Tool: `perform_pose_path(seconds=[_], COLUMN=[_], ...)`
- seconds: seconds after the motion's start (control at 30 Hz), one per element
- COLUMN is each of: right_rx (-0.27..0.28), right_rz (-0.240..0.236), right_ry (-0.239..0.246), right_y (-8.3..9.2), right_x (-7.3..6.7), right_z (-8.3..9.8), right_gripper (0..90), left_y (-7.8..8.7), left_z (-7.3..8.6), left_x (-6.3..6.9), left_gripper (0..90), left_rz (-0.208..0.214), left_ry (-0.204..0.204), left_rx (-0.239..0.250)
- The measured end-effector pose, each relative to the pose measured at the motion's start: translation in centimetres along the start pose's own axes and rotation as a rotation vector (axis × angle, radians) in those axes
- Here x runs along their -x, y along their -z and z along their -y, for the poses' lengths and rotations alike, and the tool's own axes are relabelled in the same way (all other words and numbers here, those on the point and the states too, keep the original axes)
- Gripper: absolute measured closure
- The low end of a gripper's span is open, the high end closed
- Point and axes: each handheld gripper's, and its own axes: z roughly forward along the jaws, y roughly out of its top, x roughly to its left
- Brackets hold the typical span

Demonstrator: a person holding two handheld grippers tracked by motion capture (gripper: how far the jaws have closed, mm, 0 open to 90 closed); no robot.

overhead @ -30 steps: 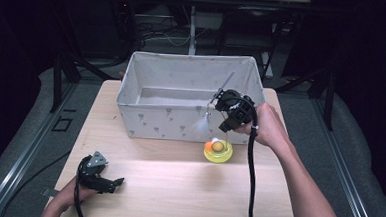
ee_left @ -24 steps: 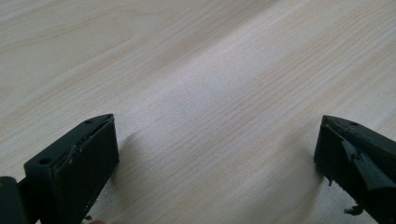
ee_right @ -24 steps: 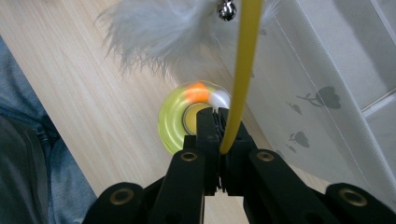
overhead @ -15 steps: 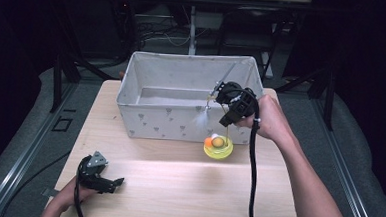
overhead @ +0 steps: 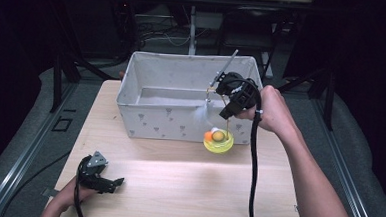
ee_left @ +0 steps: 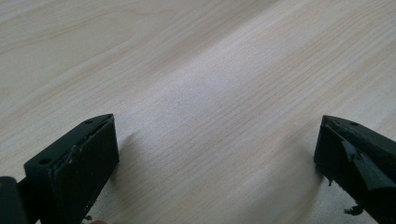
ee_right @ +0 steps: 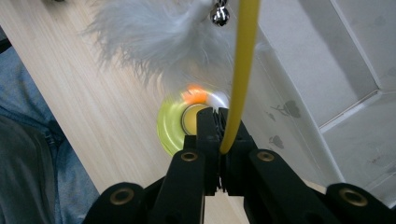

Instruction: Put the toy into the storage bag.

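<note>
My right gripper (overhead: 227, 113) hangs in front of the bin's near right corner, jaws pointing down and shut on a thin yellow rod (ee_right: 239, 79). The rod runs down to a yellow disc toy (overhead: 218, 141) carrying an orange ball (ee_right: 195, 94), which sits just below the jaws near the table. A white feather (overhead: 201, 114) and a small silver bell (ee_right: 219, 14) dangle beside the rod, and a grey stick (overhead: 226, 65) rises above the gripper. At the table's front left, my left gripper (overhead: 113, 183) rests low with its jaws wide open (ee_left: 215, 158) over bare wood.
A white fabric bin (overhead: 145, 117) with a small grey print stands at the back of the light wooden table (overhead: 177, 188), open on top. The right gripper's black cable (overhead: 252, 166) hangs down toward the front edge. Dark frames and floor surround the table.
The right hand has risen with the rod, and the yellow disc toy has moved up with it, closer to the bin's front wall. The left gripper has stayed put.
</note>
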Motion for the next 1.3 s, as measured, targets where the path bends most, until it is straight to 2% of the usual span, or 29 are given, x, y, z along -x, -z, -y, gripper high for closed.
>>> perform_pose_path(seconds=[1.3], right_rx=[0.055], right_rz=[0.035], right_ry=[-0.006], right_y=[4.7], right_x=[1.0], right_z=[-2.0], right_gripper=[88.3], left_y=[0.0], left_z=[0.0], left_x=[0.0], left_gripper=[0.0], left_rz=[0.001], left_ry=[0.000], left_rx=[0.002])
